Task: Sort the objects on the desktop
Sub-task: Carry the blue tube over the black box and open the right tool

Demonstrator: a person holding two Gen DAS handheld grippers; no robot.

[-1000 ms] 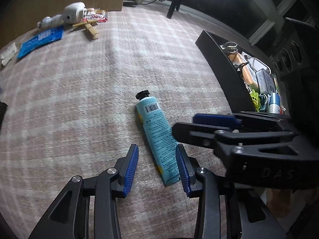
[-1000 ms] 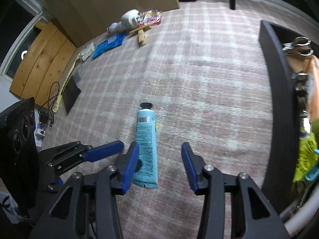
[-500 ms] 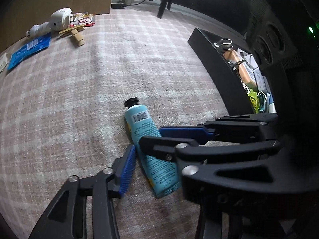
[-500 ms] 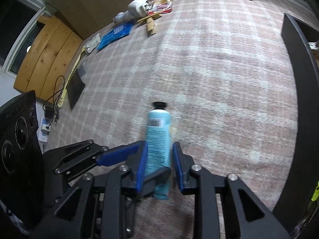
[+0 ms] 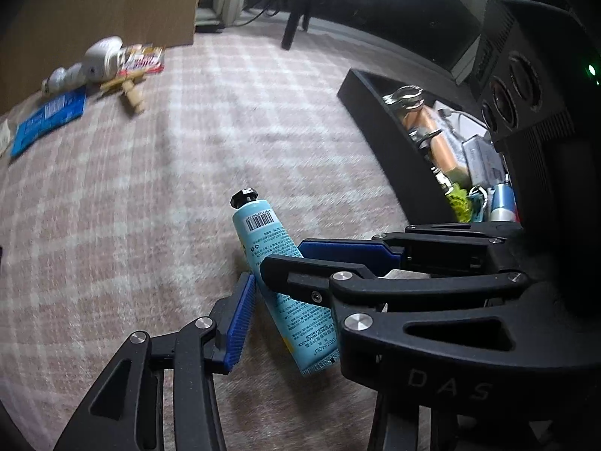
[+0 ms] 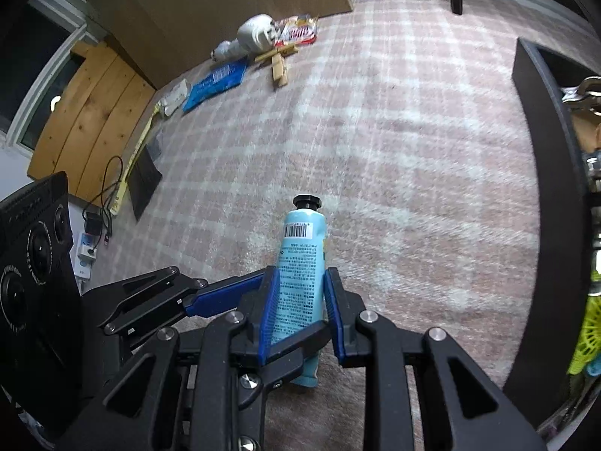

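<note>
- My right gripper [image 6: 298,304] has its blue jaws clamped on the light-blue squeeze tube with a black cap [image 6: 302,259], lifted off the pink checked desk cloth [image 6: 394,158].
- Only my left view shows the black tray's [image 5: 379,131] contents; my left gripper's [image 5: 263,323] right jaw is hidden, so I cannot tell its state.
- A second ago the tube lay flat, ungripped.

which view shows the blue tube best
The right wrist view: the blue tube sits centred and unobstructed between the right gripper jaws, barcode up. The left wrist view shows it too, but the right gripper crosses its middle.
</note>
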